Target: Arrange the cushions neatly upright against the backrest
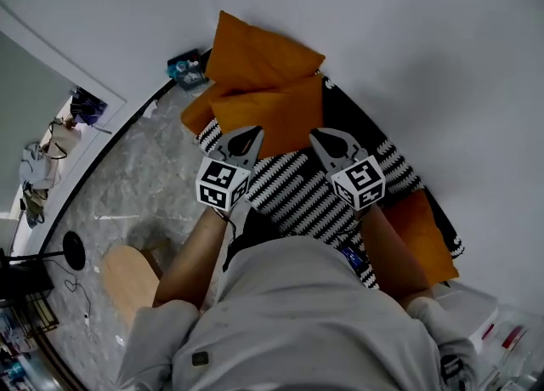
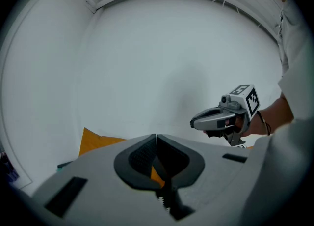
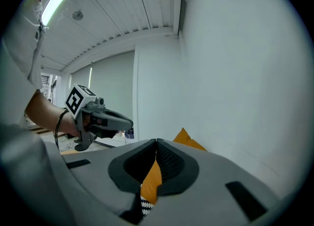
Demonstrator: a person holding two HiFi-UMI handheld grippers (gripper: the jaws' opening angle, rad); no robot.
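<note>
Two orange cushions lie overlapping at the far end of a sofa with a black-and-white zigzag cover (image 1: 297,194): the back cushion (image 1: 255,56) rests by the white wall, the front cushion (image 1: 274,116) lies partly on it. A third orange cushion (image 1: 421,232) sits at the near right. My left gripper (image 1: 249,133) and right gripper (image 1: 319,136) hover side by side just short of the front cushion, both shut and holding nothing. In the left gripper view my shut jaws (image 2: 156,135) point at the wall, with a cushion corner (image 2: 95,141) low on the left. The right gripper view shows a cushion corner (image 3: 189,140) beyond its shut jaws (image 3: 156,140).
White wall (image 1: 425,58) runs behind the sofa. Grey marble floor (image 1: 127,185) lies to the left, with a round wooden stool (image 1: 127,277) and a black lamp base (image 1: 75,252). Blue items (image 1: 185,69) sit on the floor by the sofa's far end. A white box (image 1: 466,304) stands at the near right.
</note>
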